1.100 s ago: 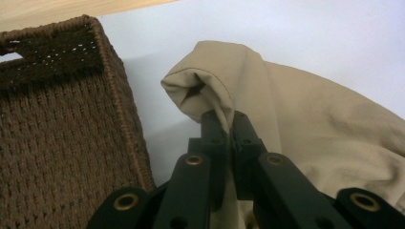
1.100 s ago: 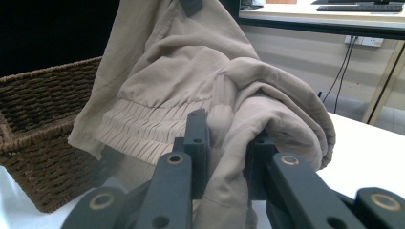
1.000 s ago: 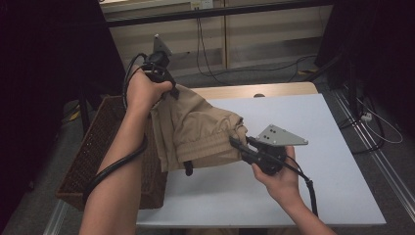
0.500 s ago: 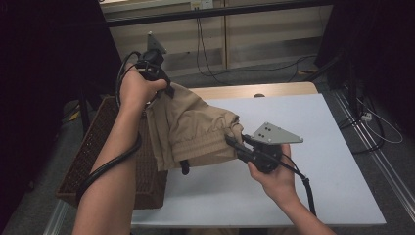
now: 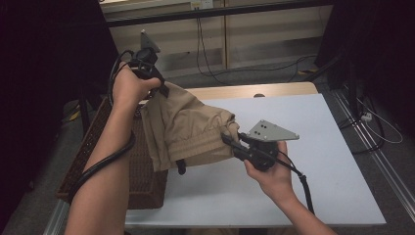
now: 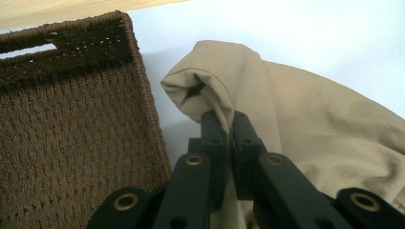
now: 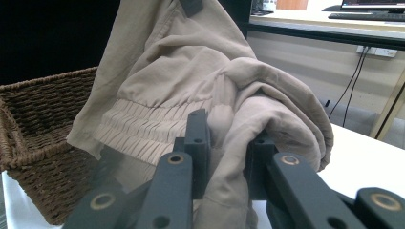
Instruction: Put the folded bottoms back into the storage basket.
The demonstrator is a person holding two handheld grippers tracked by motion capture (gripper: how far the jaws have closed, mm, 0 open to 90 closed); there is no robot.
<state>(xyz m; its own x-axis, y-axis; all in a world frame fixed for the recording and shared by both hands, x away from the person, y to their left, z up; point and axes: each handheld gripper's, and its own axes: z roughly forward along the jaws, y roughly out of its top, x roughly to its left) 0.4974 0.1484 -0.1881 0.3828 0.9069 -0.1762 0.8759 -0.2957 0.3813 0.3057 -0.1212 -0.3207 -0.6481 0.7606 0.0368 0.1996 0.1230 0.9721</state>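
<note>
Above the basket (image 5: 98, 161), both tools clamp beige, unlabelled trousers (image 5: 188, 129): left tool (image 5: 164, 89), right tool (image 5: 230, 139).

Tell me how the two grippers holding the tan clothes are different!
The left gripper is lifted high, above the brown basket, while the right gripper sits lower, over the white table. The left gripper pinches a thin edge of the tan garment; the right gripper bites a thick bunch near its gathered waistband. Both are black, two-jawed and shut on that same garment.
</note>
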